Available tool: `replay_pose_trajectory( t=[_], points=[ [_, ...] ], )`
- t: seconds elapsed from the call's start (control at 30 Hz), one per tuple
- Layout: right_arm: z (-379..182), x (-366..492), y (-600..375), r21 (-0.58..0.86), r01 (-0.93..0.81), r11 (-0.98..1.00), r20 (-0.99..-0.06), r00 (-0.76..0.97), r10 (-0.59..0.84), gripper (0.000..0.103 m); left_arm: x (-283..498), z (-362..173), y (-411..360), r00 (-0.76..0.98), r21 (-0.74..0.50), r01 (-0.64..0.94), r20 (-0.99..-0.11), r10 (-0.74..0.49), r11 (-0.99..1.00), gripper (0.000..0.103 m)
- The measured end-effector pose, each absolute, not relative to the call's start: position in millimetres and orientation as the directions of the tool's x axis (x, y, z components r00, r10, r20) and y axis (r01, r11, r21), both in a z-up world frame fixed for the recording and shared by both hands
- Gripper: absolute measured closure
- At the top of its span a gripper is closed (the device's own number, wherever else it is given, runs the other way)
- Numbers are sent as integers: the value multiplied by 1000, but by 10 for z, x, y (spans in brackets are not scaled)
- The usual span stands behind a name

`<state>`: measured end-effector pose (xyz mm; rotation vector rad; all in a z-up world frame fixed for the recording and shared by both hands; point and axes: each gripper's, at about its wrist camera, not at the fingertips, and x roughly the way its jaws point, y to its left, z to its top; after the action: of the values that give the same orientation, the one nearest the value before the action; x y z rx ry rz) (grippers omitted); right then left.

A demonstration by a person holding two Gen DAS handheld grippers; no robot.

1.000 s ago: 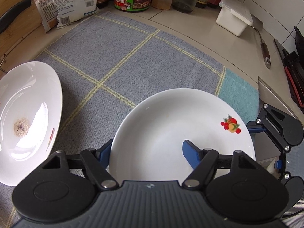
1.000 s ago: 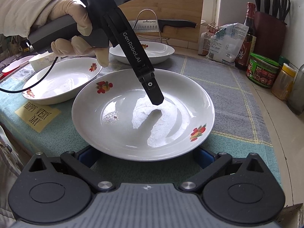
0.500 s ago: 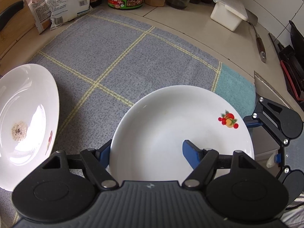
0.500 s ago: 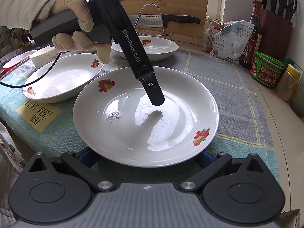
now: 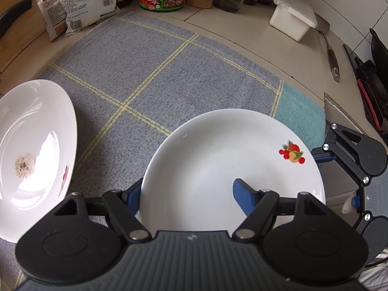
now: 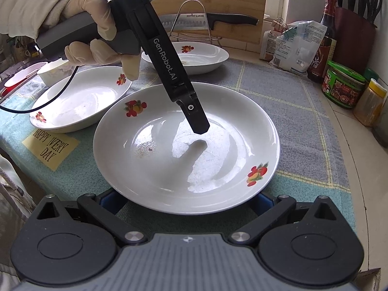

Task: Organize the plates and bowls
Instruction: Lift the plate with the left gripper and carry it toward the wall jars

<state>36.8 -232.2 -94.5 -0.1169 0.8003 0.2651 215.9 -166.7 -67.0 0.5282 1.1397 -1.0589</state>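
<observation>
A white plate with fruit prints (image 5: 218, 160) (image 6: 157, 169) sits over the grey checked mat. My left gripper (image 5: 186, 186) is shut on its rim. One blue finger (image 5: 242, 194) lies inside the dish and the other (image 5: 133, 194) is outside, under the edge. In the right wrist view that inner finger (image 6: 196, 118) reaches down into the plate from a gloved hand (image 6: 97, 19). My right gripper (image 6: 185, 200) stands open, its blue fingers spread wide and partly hidden beneath the plate's near rim. Two more fruit-print plates (image 6: 80, 101) (image 6: 194, 55) lie to the left and behind.
A small white bowl (image 6: 52, 72) sits at the far left. Bags (image 6: 295, 46), a sauce bottle (image 6: 325, 38), a green-lidded jar (image 6: 342, 87) and a knife block (image 6: 356, 31) line the right. A knife on a wire rack (image 6: 211, 20) stands behind. A white box (image 5: 293, 14) and a spatula (image 5: 331, 53) lie on the counter.
Almost nothing: the right wrist view has tipped slightly, while the plate stays in the left gripper's hold and the right gripper's fingers stay spread under its near rim.
</observation>
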Motion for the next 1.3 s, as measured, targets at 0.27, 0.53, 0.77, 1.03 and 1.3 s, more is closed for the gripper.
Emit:
replay_pose_trajectory(
  t=[0.27, 0.53, 0.77, 1.03, 1.3],
  points=[
    [-909, 391, -2347, -13, -284, 959, -721, 667, 188, 0, 2164, -560, -1674, 60, -152, 880, -904, -423, 450, 28],
    [-877, 440, -2417, -15, -284, 959, -715, 673, 188, 0, 2215, -491, -1756, 71, -147, 881, -899, -433, 451, 28],
    [-851, 519, -2509, -22, -282, 959, -719, 671, 181, 0, 2304, -453, -1874, 76, -147, 881, -894, -442, 450, 28],
    [-827, 635, -2626, -36, -278, 960, -722, 672, 167, 0, 2423, -449, -2017, 78, -154, 882, -885, -459, 446, 28],
    [-816, 805, -2758, -44, -266, 963, -724, 673, 153, 0, 2591, -449, -2159, 78, -159, 885, -877, -475, 438, 28]
  ],
)
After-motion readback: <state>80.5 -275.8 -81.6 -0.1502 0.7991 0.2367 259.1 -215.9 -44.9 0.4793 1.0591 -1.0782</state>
